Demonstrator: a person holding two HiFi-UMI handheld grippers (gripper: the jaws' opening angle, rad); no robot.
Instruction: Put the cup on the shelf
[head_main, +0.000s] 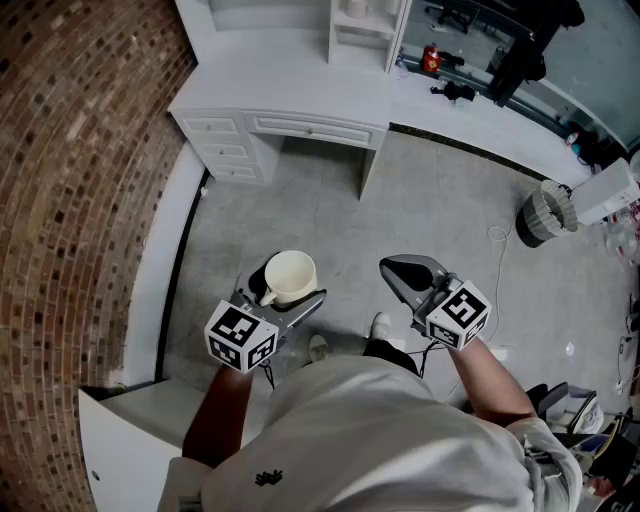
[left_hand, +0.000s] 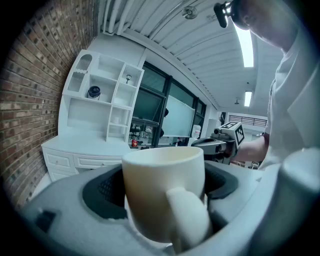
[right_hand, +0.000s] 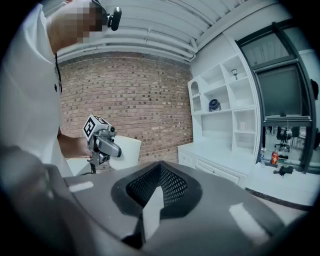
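A cream cup (head_main: 292, 272) with a handle sits upright between the jaws of my left gripper (head_main: 285, 282), which is shut on it above the grey floor. In the left gripper view the cup (left_hand: 162, 192) fills the centre, its handle turned toward the camera, and the jaws press on both its sides. The white shelf unit (left_hand: 107, 95) stands ahead on a white desk, some way off. My right gripper (head_main: 405, 272) hangs to the right of the cup with its jaws together and nothing in them. The right gripper view shows the shelf unit (right_hand: 225, 105) at right.
A white desk with drawers (head_main: 290, 100) stands against the brick wall (head_main: 80, 150). A round wastebasket (head_main: 545, 212) stands on the floor at right, near a thin cable (head_main: 497, 240). A white cabinet top (head_main: 130, 420) lies at lower left. A red object (head_main: 430, 57) sits on the window ledge.
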